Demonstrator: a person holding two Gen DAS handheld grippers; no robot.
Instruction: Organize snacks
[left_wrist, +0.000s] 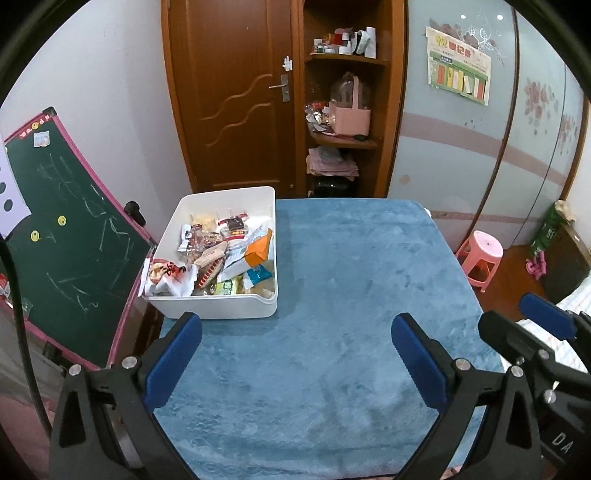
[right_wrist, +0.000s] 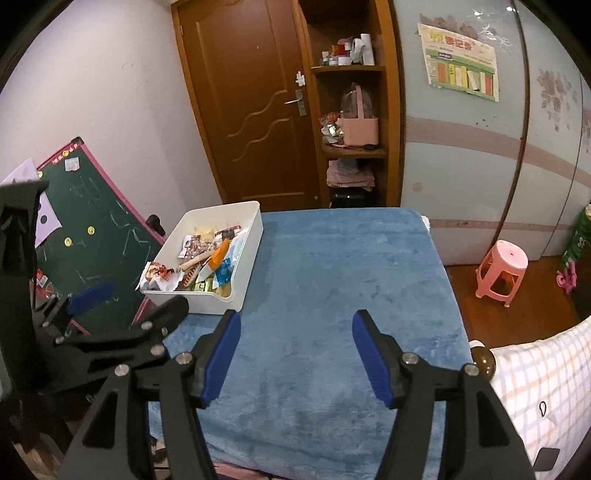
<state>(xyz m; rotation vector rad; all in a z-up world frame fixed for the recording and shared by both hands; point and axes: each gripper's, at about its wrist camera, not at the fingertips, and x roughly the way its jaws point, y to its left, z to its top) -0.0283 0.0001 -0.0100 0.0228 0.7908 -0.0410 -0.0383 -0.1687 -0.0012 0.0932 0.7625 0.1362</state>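
A white plastic bin (left_wrist: 218, 306) (right_wrist: 236, 295) stands at the far left of a table covered with a blue cloth (left_wrist: 351, 277) (right_wrist: 332, 277). Several snack packets (left_wrist: 214, 258) (right_wrist: 199, 266) lie jumbled inside it, among them a white bag with red print at its near left corner. My left gripper (left_wrist: 295, 332) hovers over the near part of the cloth, its jaws wide open and empty. My right gripper (right_wrist: 295, 332) hangs beside it to the right, jaws apart with nothing between the blue pads (right_wrist: 221, 354). Both stand short of the bin.
A green chalkboard (left_wrist: 66, 240) (right_wrist: 99, 229) leans against the wall left of the table. Behind are a brown door (left_wrist: 236, 92), open shelves with a pink basket (left_wrist: 349, 116) and a sliding wardrobe. A pink stool (right_wrist: 502, 269) stands on the floor right; checked bedding (right_wrist: 546, 387) lies near right.
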